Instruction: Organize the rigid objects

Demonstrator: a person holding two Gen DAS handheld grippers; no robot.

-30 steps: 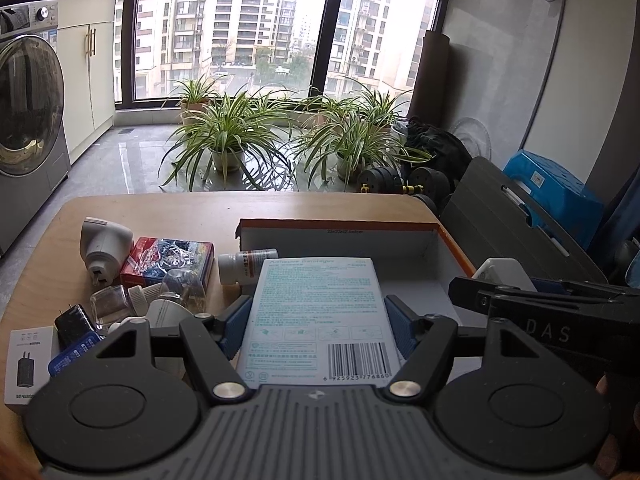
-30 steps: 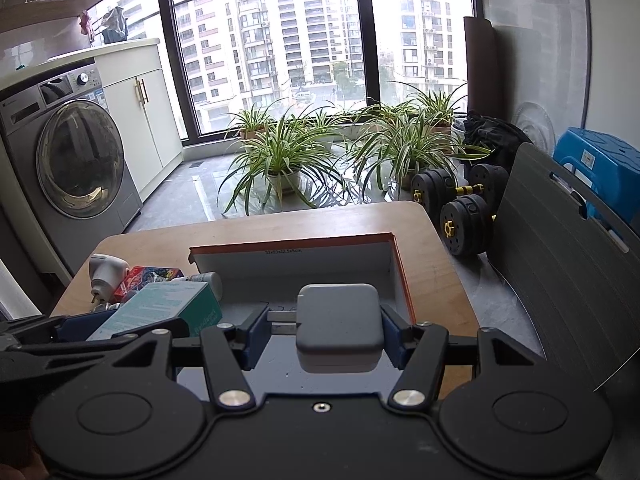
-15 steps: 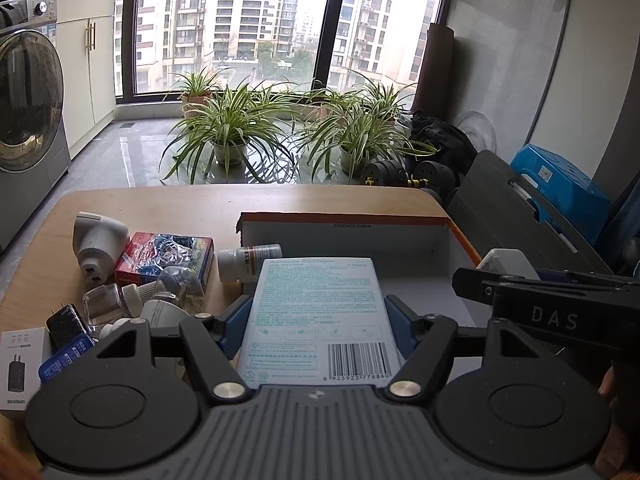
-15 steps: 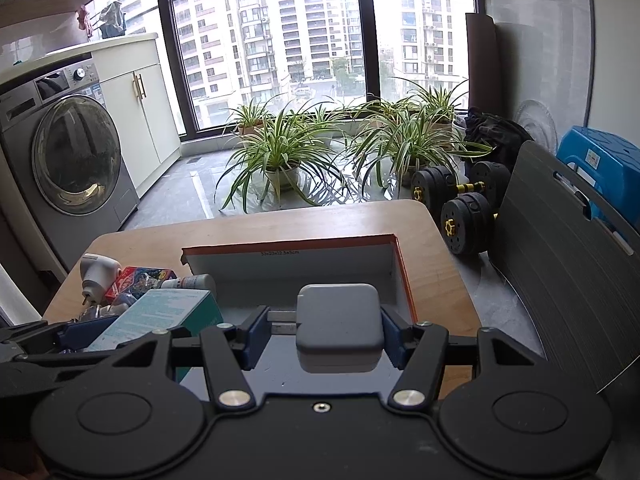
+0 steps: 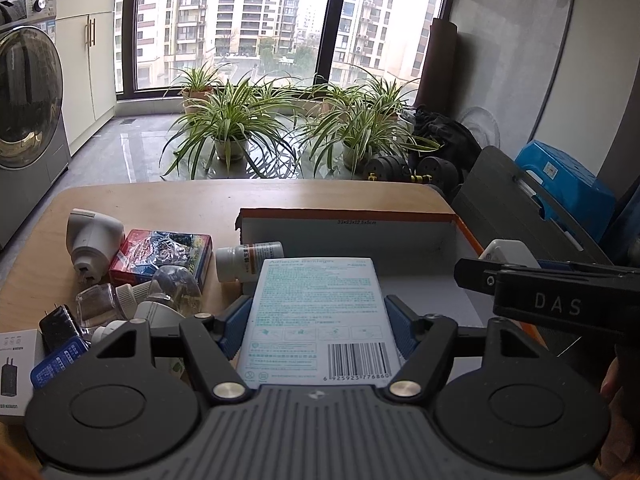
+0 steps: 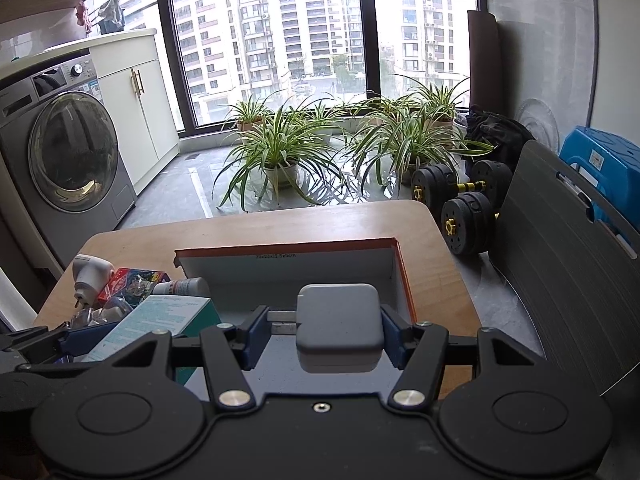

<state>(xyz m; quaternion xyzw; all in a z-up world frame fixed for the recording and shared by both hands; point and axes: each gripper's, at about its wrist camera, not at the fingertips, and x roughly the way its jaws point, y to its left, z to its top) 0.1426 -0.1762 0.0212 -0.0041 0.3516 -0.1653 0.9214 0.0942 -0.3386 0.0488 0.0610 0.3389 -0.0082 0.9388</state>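
My left gripper [image 5: 316, 322] is shut on a light blue bandage box [image 5: 318, 320], held above the near edge of an open orange-rimmed cardboard box [image 5: 348, 224]. My right gripper [image 6: 338, 330] is shut on a white square charger [image 6: 338, 326], held above the same cardboard box [image 6: 396, 276]. The right gripper shows at the right of the left wrist view [image 5: 560, 300], and the bandage box shows at the left of the right wrist view [image 6: 156, 324].
On the wooden table [image 5: 180, 204] left of the cardboard box lie a white plug adapter [image 5: 90, 240], a red card box [image 5: 164, 256], a white pill bottle [image 5: 244, 260], clear bottles [image 5: 96, 304] and a charger carton [image 5: 16, 368]. A dark chair [image 6: 560, 260] stands right.
Both grippers have risen and drawn back a little with their loads; the table and cardboard box look slightly farther away. Neither grip has changed.
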